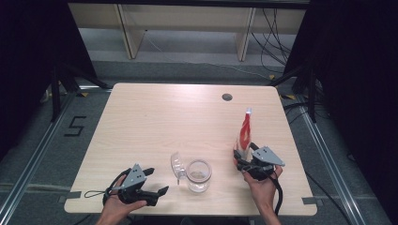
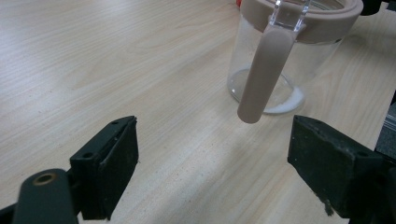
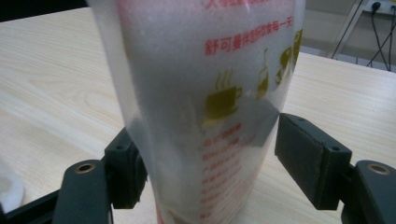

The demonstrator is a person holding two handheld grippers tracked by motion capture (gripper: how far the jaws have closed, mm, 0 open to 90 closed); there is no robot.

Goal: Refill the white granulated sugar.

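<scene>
The desk (image 1: pixel 155 122) is pale matt wood grain; the jar (image 2: pixel 280 60) clear glossy, its rim matt beige; the pouch (image 3: pixel 205 93) frosted, smooth plastic.

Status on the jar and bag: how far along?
Done: the clear glass jar with beige rim stands lid-open, a little white stuff at its bottom. In hand: the right tool straddles the upright, full-looking white bag with red print; pad contact unclear. The left tool is open, empty, facing the jar's handle. Left, probably: pouring and closing the lid.

On the table (image 1: pixel 155 117), the jar (image 1: pixel 198 176) stands left of the upright bag (image 1: pixel 245 133).
</scene>
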